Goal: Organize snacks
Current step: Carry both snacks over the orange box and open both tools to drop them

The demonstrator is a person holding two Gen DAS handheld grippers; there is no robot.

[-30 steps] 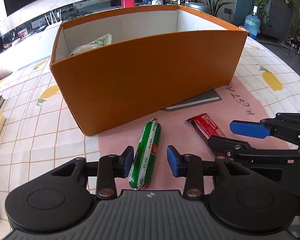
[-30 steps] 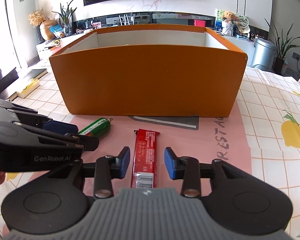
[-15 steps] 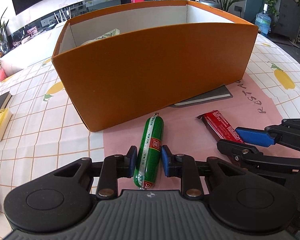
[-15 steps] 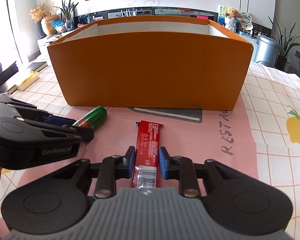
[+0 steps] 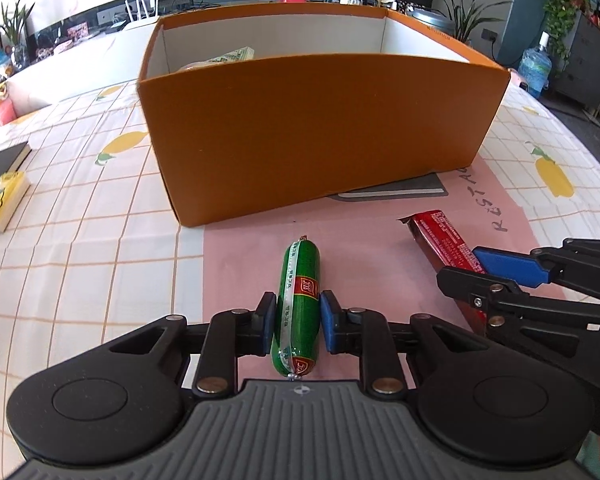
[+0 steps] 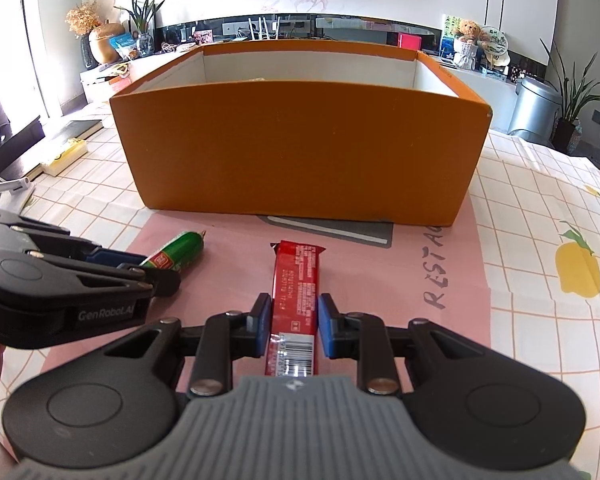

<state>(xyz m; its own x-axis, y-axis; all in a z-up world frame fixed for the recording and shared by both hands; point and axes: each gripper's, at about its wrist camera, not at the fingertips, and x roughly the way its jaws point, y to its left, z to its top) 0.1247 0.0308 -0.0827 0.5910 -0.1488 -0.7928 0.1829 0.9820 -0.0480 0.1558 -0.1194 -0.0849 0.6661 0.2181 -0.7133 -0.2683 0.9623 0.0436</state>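
In front of the orange box (image 5: 320, 128), a green sausage (image 5: 298, 304) is now pinched by the left tool (image 5: 298, 320) and a red snack bar (image 6: 296, 296) by the right tool (image 6: 293, 318), both previously spread; lifting into the box appears next.

A table (image 5: 80, 248) under a checked lemon cloth carries a pink mat (image 5: 244, 264) near, an orange box (image 5: 324, 136) beyond, books (image 5: 0, 184) far left.

Glossy plastic sausage casing (image 5: 298, 304), shiny foil bar wrapper (image 6: 296, 300), matt cardboard box (image 5: 320, 128)
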